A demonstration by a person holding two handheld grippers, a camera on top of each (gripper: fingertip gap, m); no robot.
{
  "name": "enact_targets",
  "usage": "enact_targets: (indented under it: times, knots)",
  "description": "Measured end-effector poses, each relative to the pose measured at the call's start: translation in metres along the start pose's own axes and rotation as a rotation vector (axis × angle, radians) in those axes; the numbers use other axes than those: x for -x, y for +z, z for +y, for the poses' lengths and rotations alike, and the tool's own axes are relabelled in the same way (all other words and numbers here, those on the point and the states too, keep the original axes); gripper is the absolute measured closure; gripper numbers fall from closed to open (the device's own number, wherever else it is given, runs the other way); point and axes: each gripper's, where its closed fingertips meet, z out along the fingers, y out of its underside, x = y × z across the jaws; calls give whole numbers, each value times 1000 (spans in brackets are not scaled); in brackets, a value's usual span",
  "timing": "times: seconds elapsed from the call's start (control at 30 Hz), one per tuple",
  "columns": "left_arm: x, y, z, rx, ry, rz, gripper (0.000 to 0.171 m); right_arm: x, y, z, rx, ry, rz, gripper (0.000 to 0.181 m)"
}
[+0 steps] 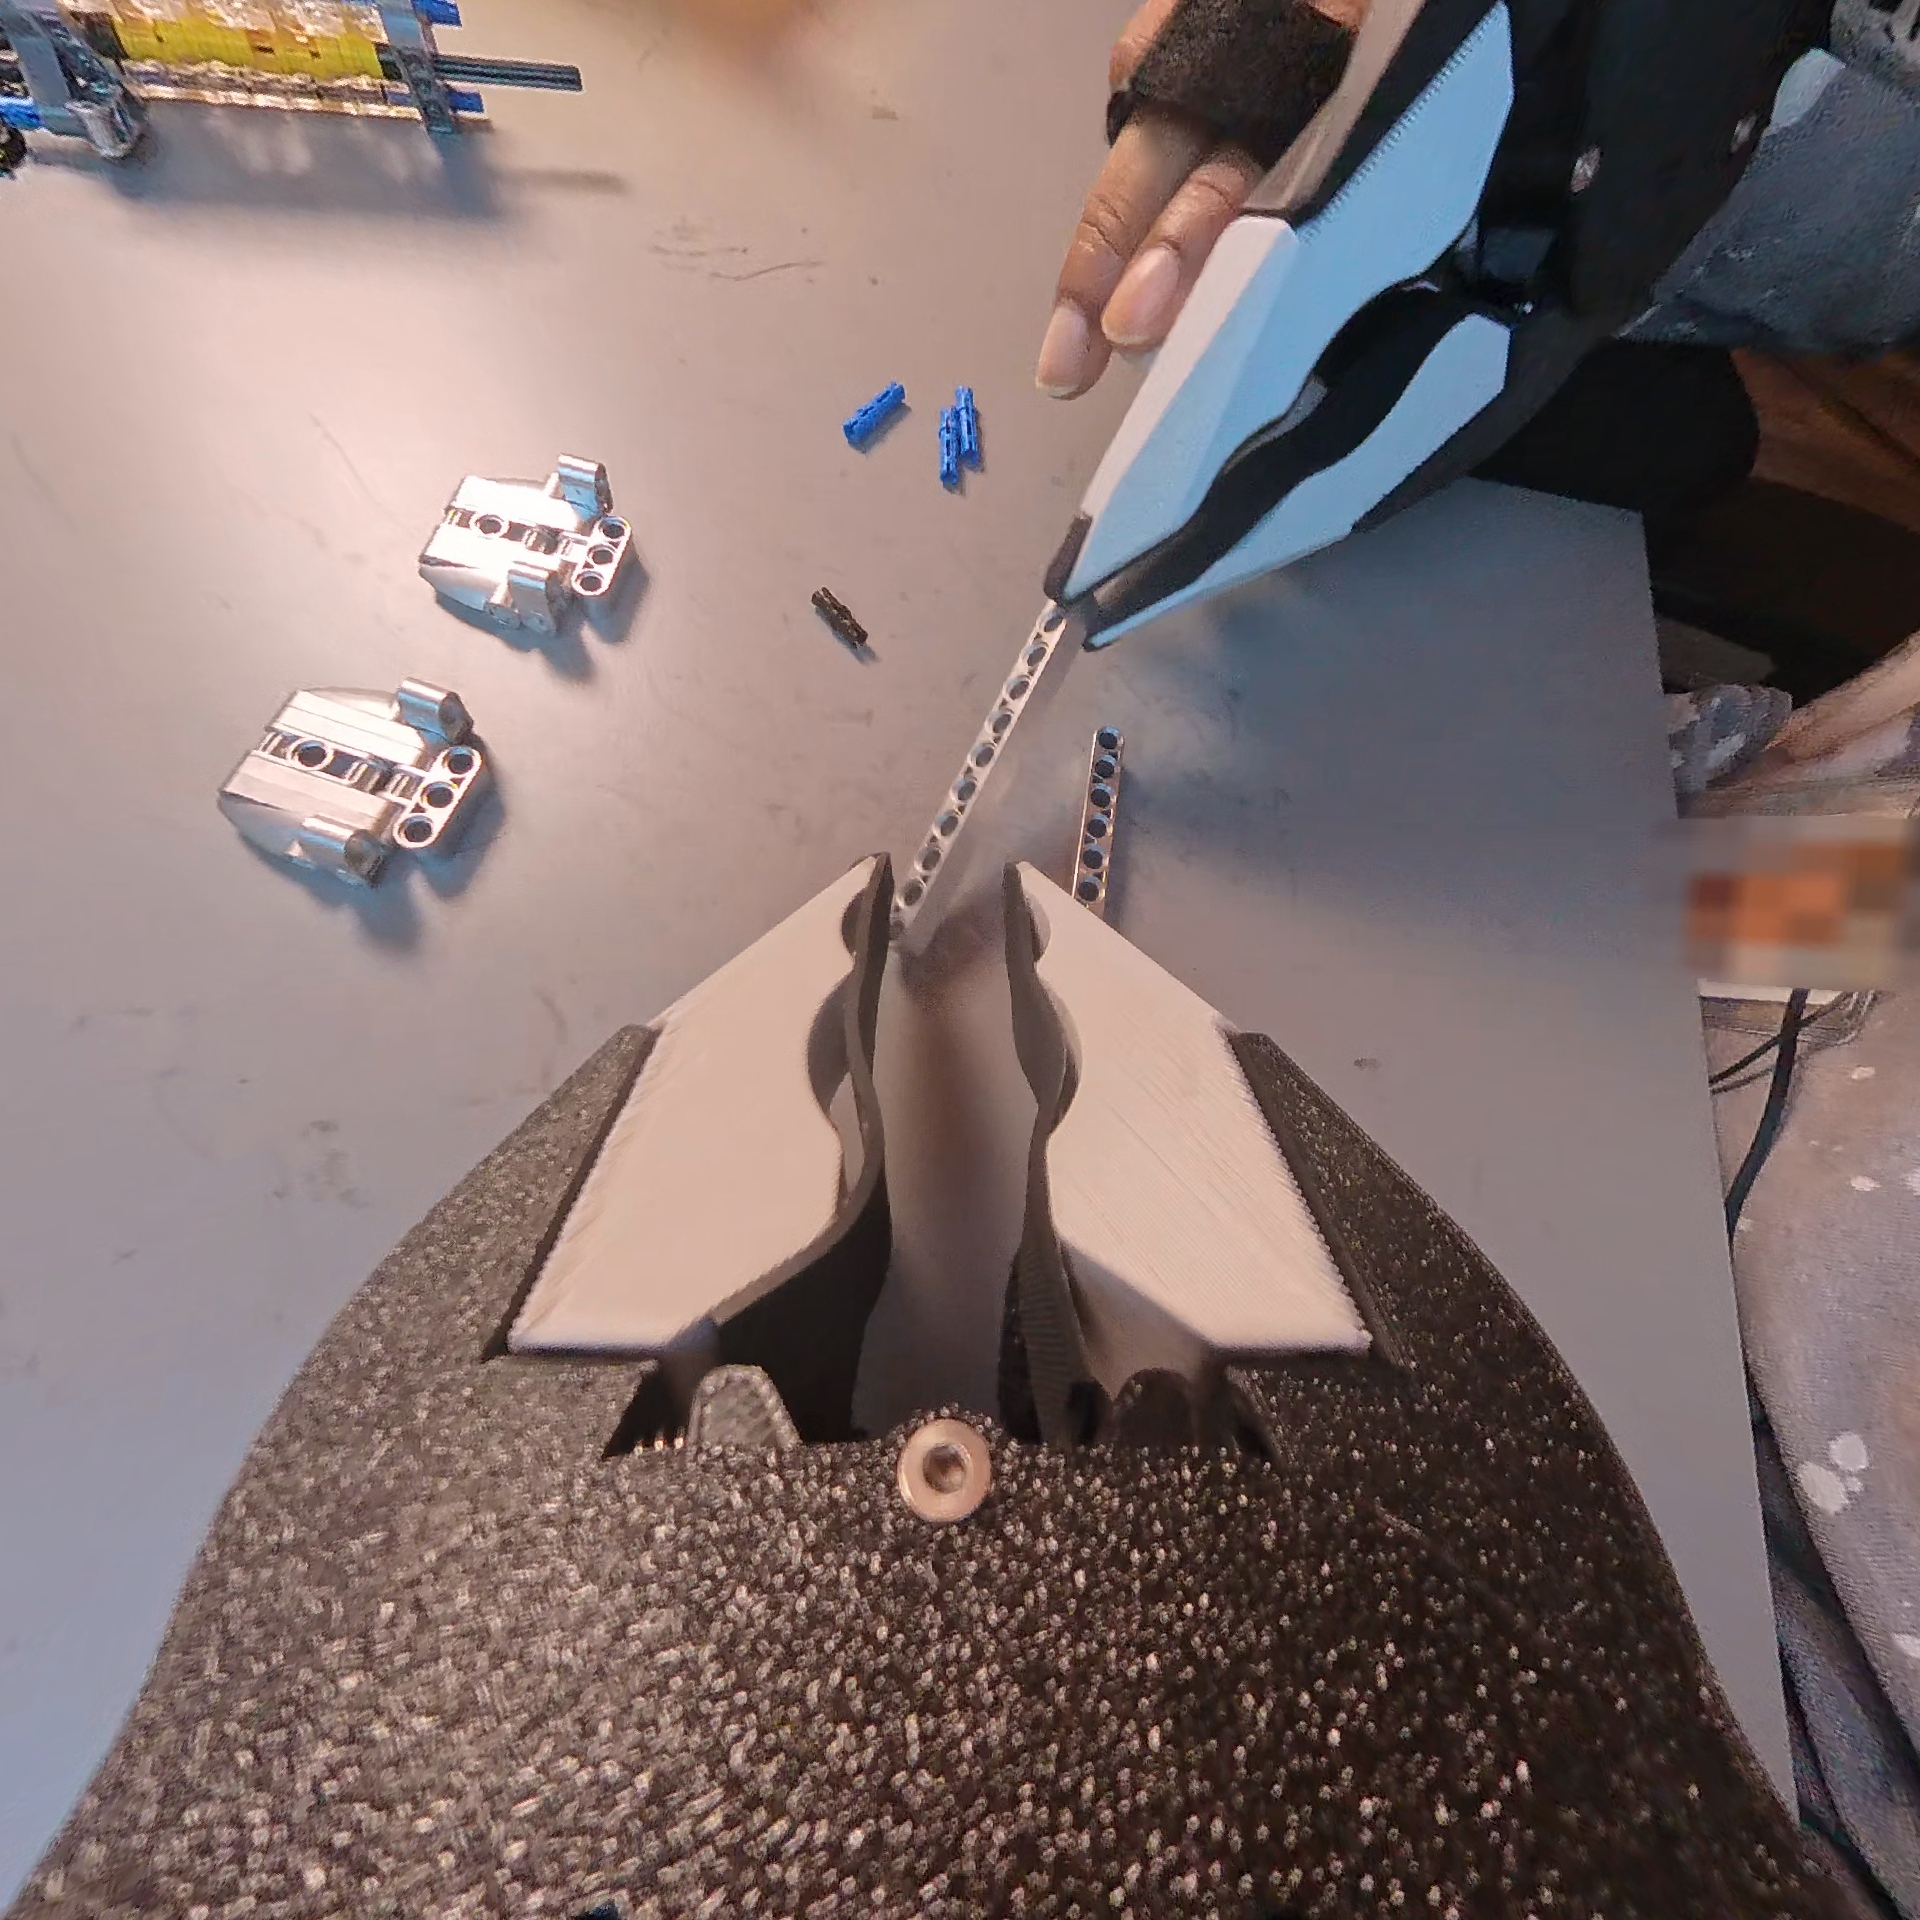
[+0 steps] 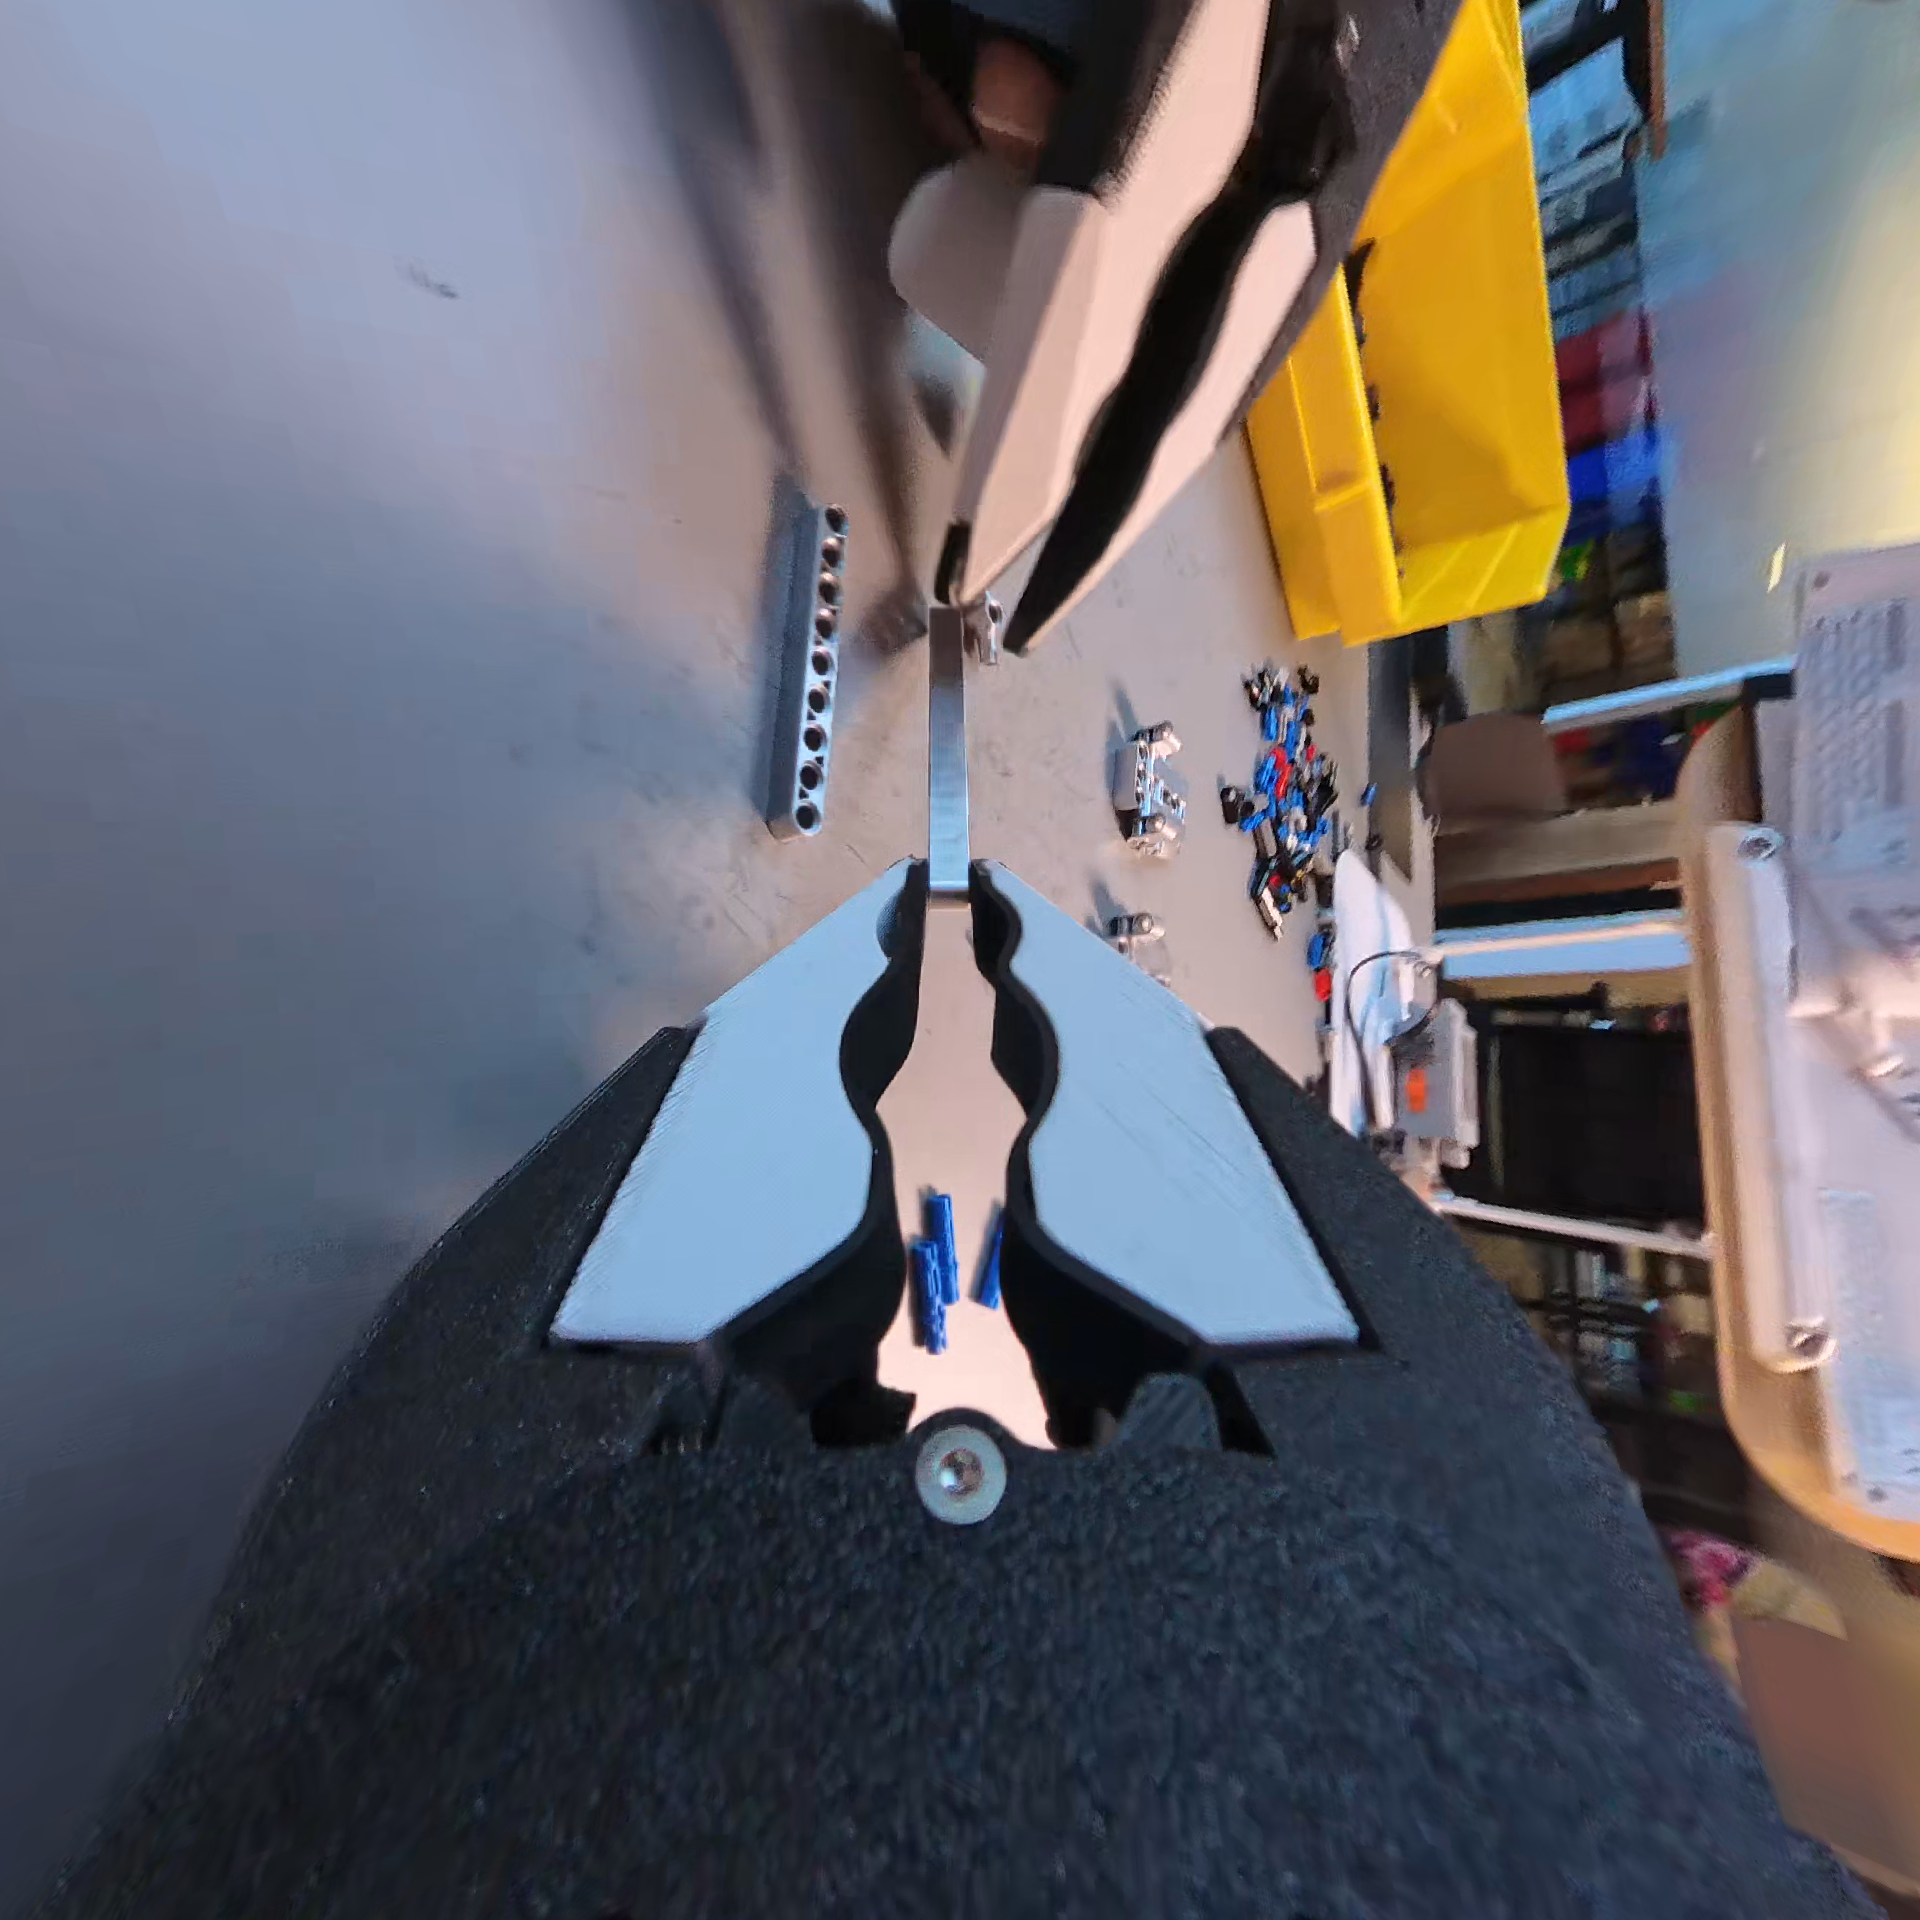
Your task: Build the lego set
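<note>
A long grey holed beam point(image 1: 987, 748) hangs above the grey table point(image 1: 312, 1143). My right gripper point(image 1: 1070, 613) is shut on its far end; the right wrist view shows the jaws point(image 2: 948, 878) closed on the beam point(image 2: 948, 748) edge-on. My left gripper point(image 1: 945, 883) is open, with the beam's near end against the inner side of its left finger point(image 1: 831, 966). It also shows in the right wrist view point(image 2: 982, 613), fingers apart at the beam's far tip. A shorter grey holed beam point(image 1: 1101, 810) lies flat on the table beside them point(image 2: 812, 675).
Two silver panel pieces point(image 1: 530, 540) point(image 1: 353, 779), blue pins point(image 1: 961, 431) and a black pin point(image 1: 840, 615) lie on the table. A built yellow and grey model point(image 1: 260, 52) stands far left. A yellow bin point(image 2: 1434, 395) and a pile of small parts point(image 2: 1283, 800) sit at the table's far side. Across from one pair of fingers to the other is roughly 7 cm. Between my right fingertips and the black pin point(image 1: 840, 615) there is roughly 6 cm.
</note>
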Motion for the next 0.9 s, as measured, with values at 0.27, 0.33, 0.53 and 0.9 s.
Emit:
enact_targets:
  times: [0.27,0.33,0.53,0.9]
  knots:
    - [-4,16,3,132,186,1,155,7,3,6,-36,-213,-6,174]
    - [-4,19,5,181,230,-18,157,6,4,7,-31,-245,-4,174]
    - [-4,25,7,219,281,-72,166,5,1,18,36,-156,-20,163]
    - [3,3,-11,31,174,-88,155,6,-22,-5,-12,684,-191,164]
